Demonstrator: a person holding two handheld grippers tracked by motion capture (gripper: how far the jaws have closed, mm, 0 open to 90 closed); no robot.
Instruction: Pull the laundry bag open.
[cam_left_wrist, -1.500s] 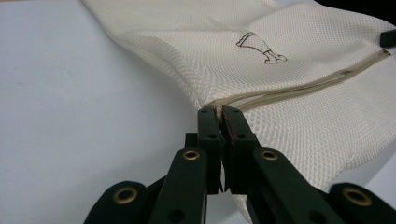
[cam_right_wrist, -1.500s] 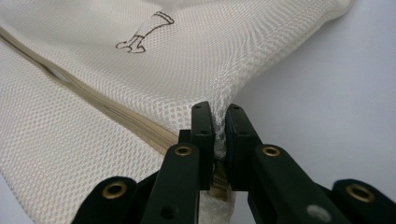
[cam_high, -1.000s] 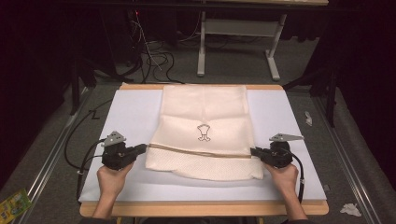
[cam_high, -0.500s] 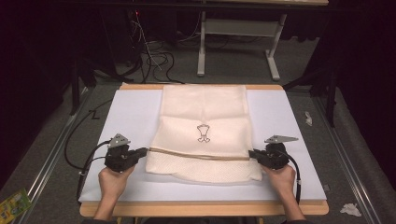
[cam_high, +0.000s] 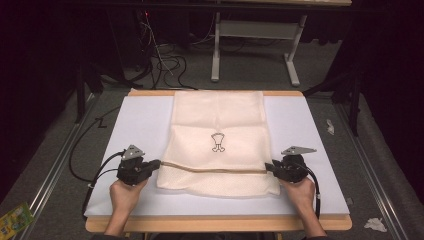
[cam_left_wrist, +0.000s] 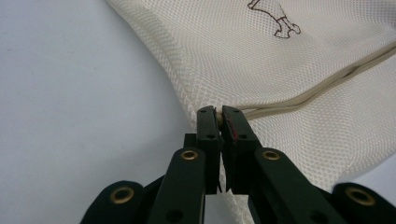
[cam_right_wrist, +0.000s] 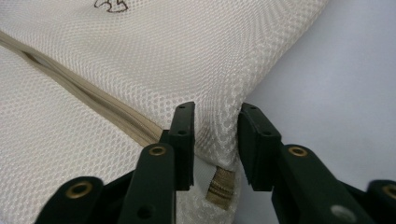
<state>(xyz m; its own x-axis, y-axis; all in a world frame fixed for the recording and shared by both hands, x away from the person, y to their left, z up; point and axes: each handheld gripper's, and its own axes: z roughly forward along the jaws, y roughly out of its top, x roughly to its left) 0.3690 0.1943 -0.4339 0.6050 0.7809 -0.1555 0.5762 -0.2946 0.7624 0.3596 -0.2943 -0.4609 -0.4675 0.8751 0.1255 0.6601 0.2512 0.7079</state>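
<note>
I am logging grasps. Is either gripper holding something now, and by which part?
The left gripper is shut on the mesh bag, pinching its left edge where the drawstring ends. The right gripper is open around the bag's right edge, not clamping.

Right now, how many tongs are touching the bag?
2. The left tongs pinch the mesh bag at its left edge; the right tongs straddle its right edge, open.

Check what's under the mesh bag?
The mesh bag lies flat on a white mat, which sits on a wooden table. The mat beneath the bag is covered, so anything under it can't be seen.
</note>
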